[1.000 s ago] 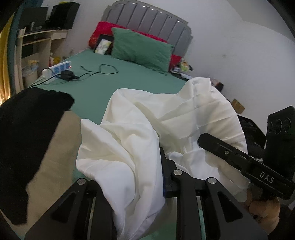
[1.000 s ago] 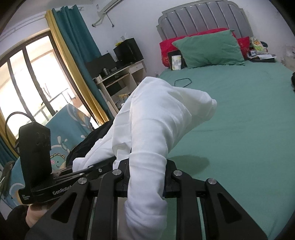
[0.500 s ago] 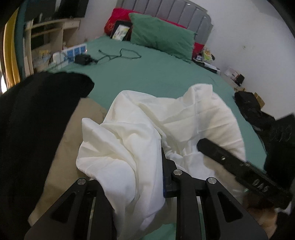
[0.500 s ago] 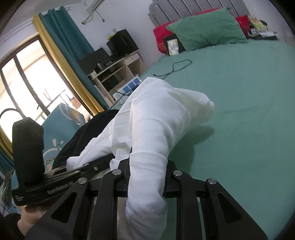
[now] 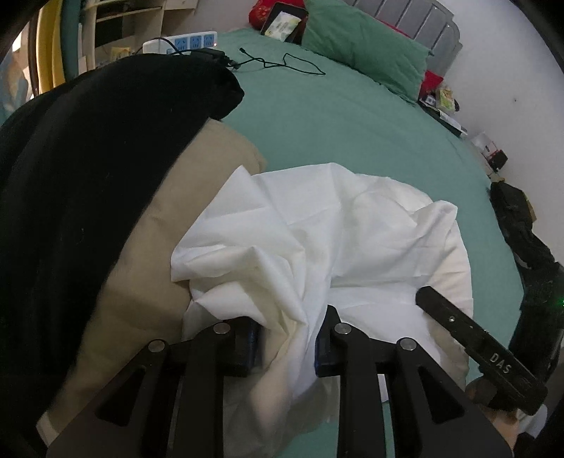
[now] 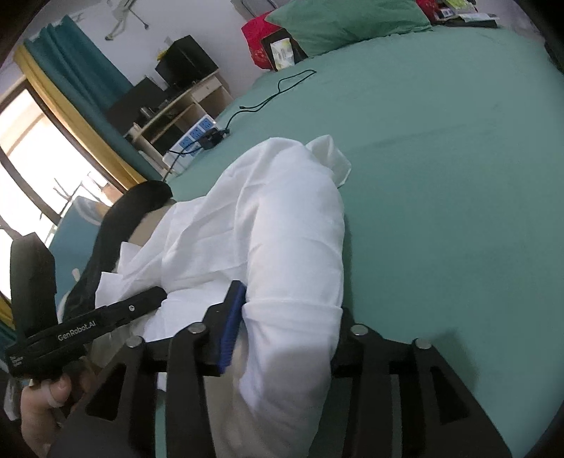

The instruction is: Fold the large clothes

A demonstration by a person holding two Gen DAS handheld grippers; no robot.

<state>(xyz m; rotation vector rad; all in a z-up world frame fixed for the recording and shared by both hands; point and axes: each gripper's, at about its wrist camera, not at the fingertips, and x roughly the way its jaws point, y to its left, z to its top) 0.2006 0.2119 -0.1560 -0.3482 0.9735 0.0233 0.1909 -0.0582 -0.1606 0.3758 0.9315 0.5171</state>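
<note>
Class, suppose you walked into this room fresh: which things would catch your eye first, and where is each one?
First, the crumpled white garment heaped on the green bed sheet, bunched between the fingers of the left gripper and the right gripper. Beside it lies a black garment over a beige one. At the headboard end, a green pillow leans against a red one.

free: green sheet [image 6: 440, 176] ahead | blocked left: black garment [image 5: 88, 176], tan cloth [image 5: 148, 282]
</note>
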